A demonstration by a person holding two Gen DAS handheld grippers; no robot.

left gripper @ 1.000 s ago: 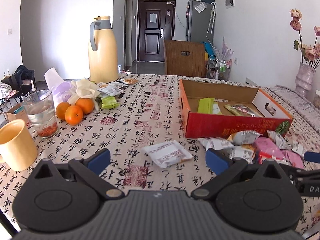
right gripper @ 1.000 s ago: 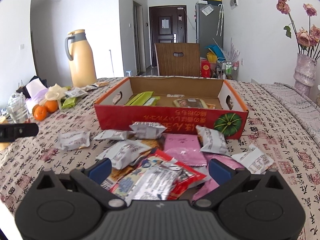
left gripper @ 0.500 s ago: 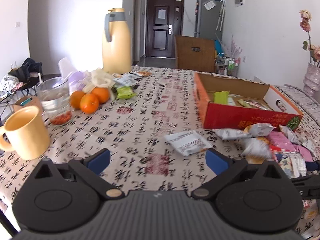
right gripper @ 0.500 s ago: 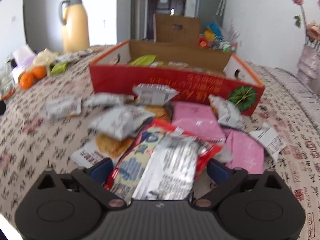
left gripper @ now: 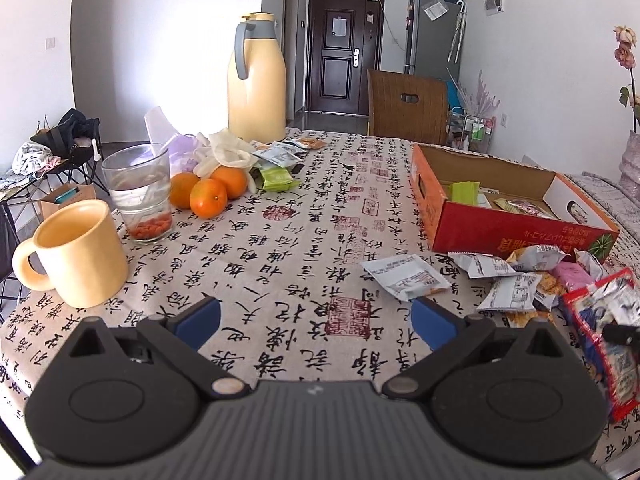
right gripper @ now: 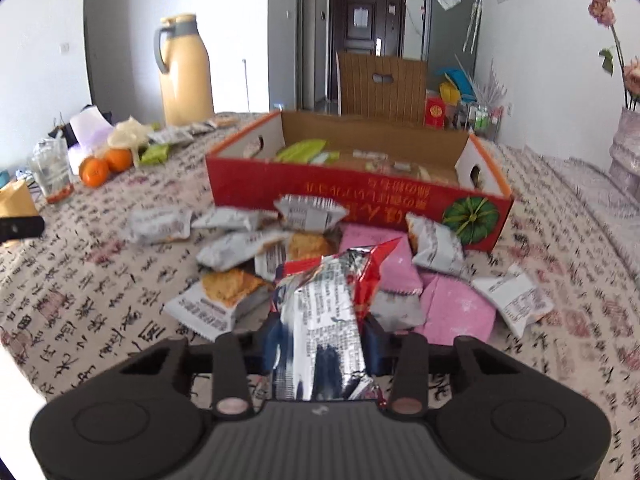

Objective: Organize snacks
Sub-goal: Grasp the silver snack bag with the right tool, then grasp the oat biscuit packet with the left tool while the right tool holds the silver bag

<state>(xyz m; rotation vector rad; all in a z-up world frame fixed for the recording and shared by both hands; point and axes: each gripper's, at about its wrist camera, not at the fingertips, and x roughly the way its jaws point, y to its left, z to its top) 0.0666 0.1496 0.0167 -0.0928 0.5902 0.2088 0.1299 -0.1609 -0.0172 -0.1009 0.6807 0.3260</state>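
Snack packet [right gripper: 324, 312], red and silver, is clamped between the just-closed jaws of the right gripper [right gripper: 320, 344] above the packet pile before the red box [right gripper: 360, 196]; the left gripper [left gripper: 316, 320] is held apart, empty

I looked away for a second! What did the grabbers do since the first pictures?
The right gripper has just been closing, and now pinches the red and silver snack bag, lifting its front end. The left gripper is open and empty as before. The red box and other packets stayed put.
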